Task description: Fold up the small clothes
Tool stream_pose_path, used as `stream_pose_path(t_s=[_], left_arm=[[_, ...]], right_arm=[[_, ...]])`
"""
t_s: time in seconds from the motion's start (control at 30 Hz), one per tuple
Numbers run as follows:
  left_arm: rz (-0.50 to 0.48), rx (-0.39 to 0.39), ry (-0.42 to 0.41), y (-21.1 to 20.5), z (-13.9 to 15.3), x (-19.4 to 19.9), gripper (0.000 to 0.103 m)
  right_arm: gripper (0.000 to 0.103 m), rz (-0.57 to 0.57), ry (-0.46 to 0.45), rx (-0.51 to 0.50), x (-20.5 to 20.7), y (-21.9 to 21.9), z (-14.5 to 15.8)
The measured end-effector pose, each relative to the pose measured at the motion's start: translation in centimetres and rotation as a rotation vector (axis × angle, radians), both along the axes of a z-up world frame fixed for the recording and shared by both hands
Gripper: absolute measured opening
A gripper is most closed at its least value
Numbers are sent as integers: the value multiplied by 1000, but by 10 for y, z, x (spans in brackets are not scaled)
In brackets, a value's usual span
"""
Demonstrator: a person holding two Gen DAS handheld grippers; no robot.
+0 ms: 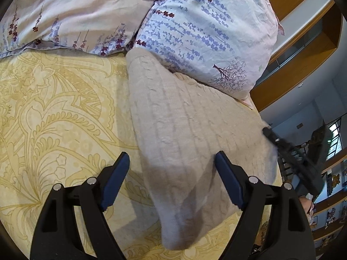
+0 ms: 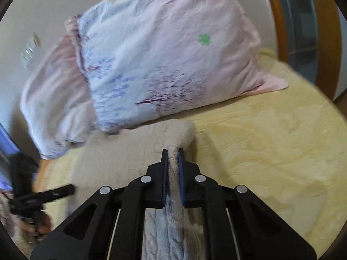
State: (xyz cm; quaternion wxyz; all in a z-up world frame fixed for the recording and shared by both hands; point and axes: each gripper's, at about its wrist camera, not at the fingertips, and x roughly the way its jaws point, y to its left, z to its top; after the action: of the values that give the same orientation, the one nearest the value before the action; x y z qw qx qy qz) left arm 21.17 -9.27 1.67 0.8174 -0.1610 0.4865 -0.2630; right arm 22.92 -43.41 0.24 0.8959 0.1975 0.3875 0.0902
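A beige cable-knit garment [image 1: 186,134] lies on a bed covered by a yellow sheet [image 1: 54,108] with a paisley pattern, its far end tucked just under the edge of a floral pillow [image 1: 208,32]. In the left wrist view the left gripper [image 1: 171,179] hangs above the near part of the knit with its fingers [image 1: 115,182] spread wide apart, one blue pad over the bare sheet to the left of the fabric and the other over the knit itself; neither pad is seen pinching anything. At the right edge of that view the right gripper [image 1: 290,153] shows as a dark, blurred shape at the garment's right border, with a bit of the person's hand [image 1: 306,204] below it. In the right wrist view the right gripper [image 2: 173,158] has its fingers [image 2: 181,173] closed on a bunched fold of the beige knit [image 2: 173,169], which runs between the pads and back toward the camera, while the rest of the garment spreads flat on the bed toward the left. The pillow [image 2: 164,60] sits just beyond the pinched fold, touching the knit's far edge, and a second pink-and-blue cushion or duvet [image 2: 52,99] lies beside it to the left. The left gripper [image 2: 43,197] appears low on the left of this view, blurred, over the knit's left side. A wooden frame [image 2: 279,32] curves behind the bed.
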Motion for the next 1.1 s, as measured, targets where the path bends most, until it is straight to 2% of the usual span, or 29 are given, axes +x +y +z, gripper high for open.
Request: stream_pose_path(t_s=[0.07,0.17,0.33,0.37,0.43,0.47,0.5,0.53,0.67,0.8,1.03,1.1], left_arm=[[-1,-2,4,-1,-1,0,81],[-9,-6,12,-4,-4,1,81],[-7,-15,33,-5,-13,4,83],[-5,-25,43,-4,-15,5,83],[-1,-43,56,-1,-16,6,83],[1,-52,58,0,-15,7,83],[4,-61,57,2,-14,8,83],[6,-70,59,3,-13,10,83],[9,-135,114,8,-16,20,83],[19,-174,167,11,-23,29,83],[-11,-219,190,5,-28,39,83],[-24,-228,191,2,-28,41,82]], right_arm=[[9,-10,73,-4,5,-1,-20],[9,-21,131,37,8,-1,-40],[11,-6,147,26,8,-1,-37],[15,-8,150,45,7,-4,-35],[33,-24,149,123,6,-17,-28],[54,-30,143,172,5,-24,-26],[68,-33,135,219,5,-29,-25],[70,-30,129,277,6,-37,-23],[76,-9,199,388,19,-44,-30],[76,17,267,417,32,-43,-39],[76,81,304,458,44,-37,-56],[76,112,289,458,44,-34,-57]])
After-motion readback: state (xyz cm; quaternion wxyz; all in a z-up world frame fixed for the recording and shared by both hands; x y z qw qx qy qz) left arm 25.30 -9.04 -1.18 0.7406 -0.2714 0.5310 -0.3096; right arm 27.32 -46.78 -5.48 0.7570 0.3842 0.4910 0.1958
